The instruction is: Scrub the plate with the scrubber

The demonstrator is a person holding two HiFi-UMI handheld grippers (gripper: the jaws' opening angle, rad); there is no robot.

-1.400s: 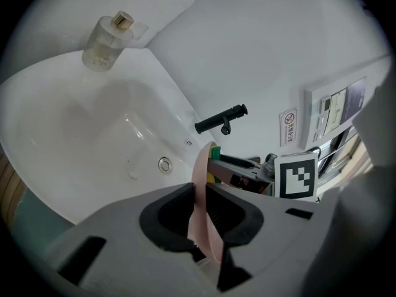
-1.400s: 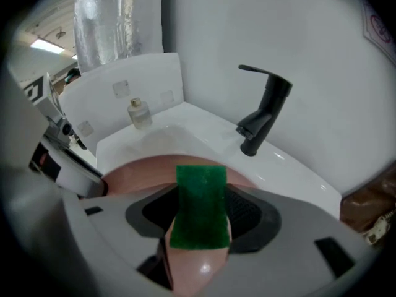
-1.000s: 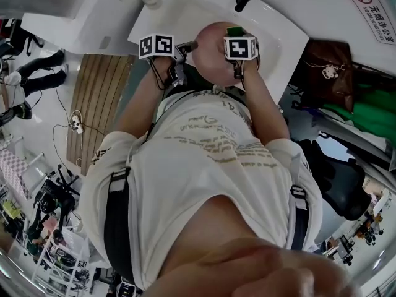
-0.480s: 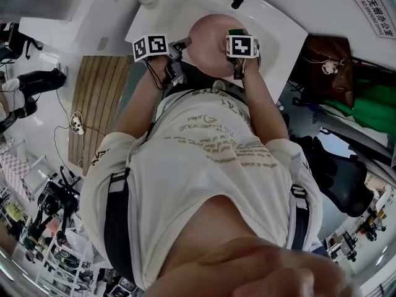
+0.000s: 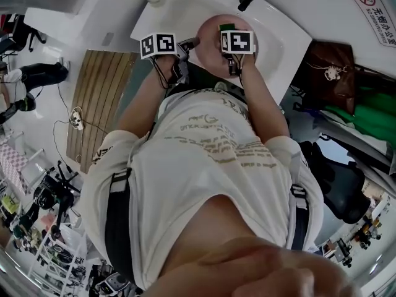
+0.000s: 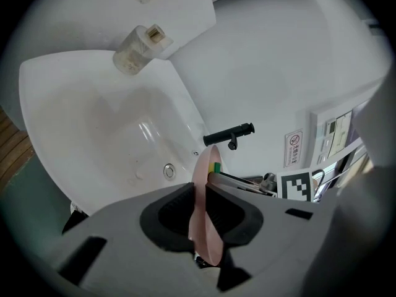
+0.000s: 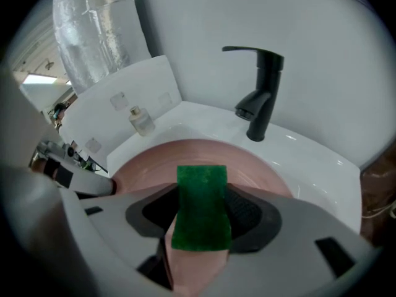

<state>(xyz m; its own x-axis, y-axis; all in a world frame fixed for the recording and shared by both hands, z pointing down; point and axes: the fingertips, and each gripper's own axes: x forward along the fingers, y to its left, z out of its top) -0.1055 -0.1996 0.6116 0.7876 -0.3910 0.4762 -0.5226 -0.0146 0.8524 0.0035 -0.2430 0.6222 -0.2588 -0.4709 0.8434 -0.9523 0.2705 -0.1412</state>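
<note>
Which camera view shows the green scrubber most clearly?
The right gripper view: the scrubber fills the centre, clamped between the jaws over the pink plate. The head view shows a small green corner; the left gripper view, a thin edge.

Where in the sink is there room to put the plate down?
The basin is bare on the side below the small bottle on its corner. The rim right of the black faucet is bare. It is crowded in front of the faucet, where the pink plate and green scrubber are held.
</note>
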